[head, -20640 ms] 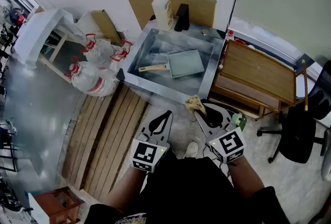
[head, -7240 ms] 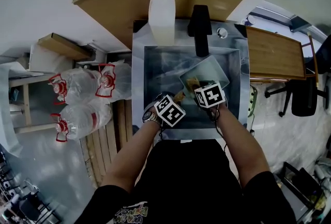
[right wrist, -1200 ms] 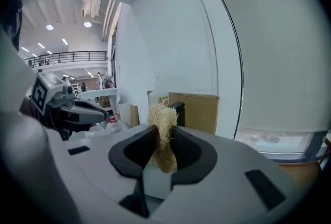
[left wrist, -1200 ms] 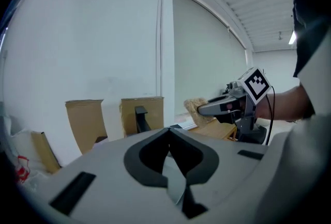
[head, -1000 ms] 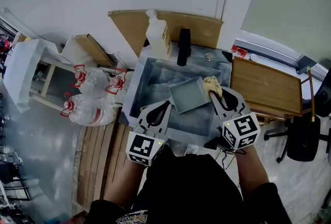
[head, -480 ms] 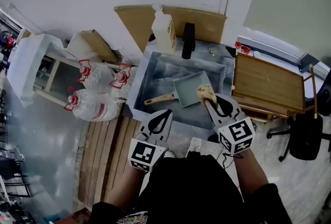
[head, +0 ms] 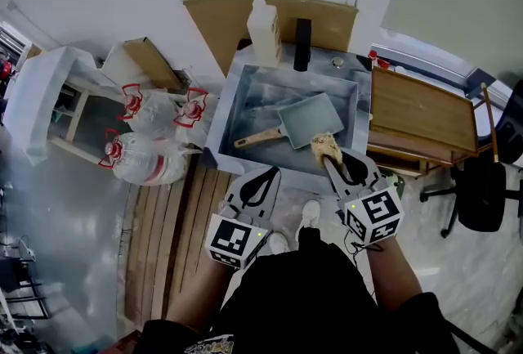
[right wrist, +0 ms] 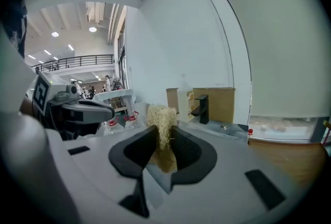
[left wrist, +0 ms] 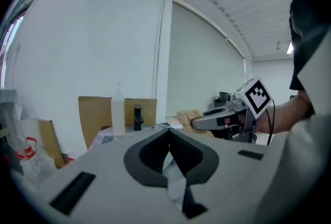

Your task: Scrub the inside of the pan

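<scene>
At the centre of the head view, the pan (head: 309, 118) lies inside the sink (head: 221, 125), open side up. Its long axis runs diagonally: the wooden handle (head: 260, 137) points to the lower left and the square body sits to the upper right. That puts the handle on the side of my left gripper (head: 263, 177), which I judge the natural one to steady it. Both grippers sit lower in the frame than the sink's near rim, apart from the pan. The right gripper (head: 333, 161) carries the scrubber (head: 326, 147), whose tuft overlaps the sink's lower right corner. A soap bottle (head: 263, 30) and a black faucet (head: 302, 44) stand at the sink's far edge.

In the left gripper view, the left gripper (left wrist: 168, 134) has its 2 jaws clenched together with nothing between them. The pan is not visible here. At the right of the frame the right gripper (left wrist: 209, 121) is level with mine, the scrubber (left wrist: 186, 115) at its tip.

In the right gripper view, the right gripper (right wrist: 163, 137) is clamped on the scrubber (right wrist: 161, 122). The pale fibre stands well past the jaw tips, so I judge that fibre, not plastic, would meet the pan's inside. The pan is not visible here either. The left gripper (right wrist: 85, 109) shows at middle left.
</scene>
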{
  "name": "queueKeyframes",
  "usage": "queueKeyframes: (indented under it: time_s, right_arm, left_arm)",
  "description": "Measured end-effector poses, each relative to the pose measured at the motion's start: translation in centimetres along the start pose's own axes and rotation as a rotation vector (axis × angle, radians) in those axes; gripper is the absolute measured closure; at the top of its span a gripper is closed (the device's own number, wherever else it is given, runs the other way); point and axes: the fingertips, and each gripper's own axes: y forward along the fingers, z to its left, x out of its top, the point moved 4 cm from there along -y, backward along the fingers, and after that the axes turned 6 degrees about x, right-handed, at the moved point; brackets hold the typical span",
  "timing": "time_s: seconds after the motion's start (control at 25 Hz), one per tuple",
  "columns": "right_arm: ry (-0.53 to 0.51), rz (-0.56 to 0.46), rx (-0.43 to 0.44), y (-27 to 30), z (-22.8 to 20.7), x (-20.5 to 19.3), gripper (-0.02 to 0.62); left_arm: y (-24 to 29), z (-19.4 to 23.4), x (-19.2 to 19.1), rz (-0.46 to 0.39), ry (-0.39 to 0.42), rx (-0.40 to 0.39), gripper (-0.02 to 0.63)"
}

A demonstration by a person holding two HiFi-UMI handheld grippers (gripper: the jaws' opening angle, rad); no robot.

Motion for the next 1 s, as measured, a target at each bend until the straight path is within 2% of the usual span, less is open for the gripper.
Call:
queueKeyframes:
  time_s: [0.44, 1.0]
  right_arm:
    - [0.008, 0.017, -0.048, -2.1, 6.3, -2.3, 0.499]
    - [-0.002, 0.006, -0.06, -3.3, 9.7, -2.5, 0.499]
  left_arm:
    - [-4.8, -0.1, -2.1, -0.015, -0.036, -0.05, 0.597]
    - [-7.3, -0.1, -2.5, -0.015, -0.02, -0.071, 0.597]
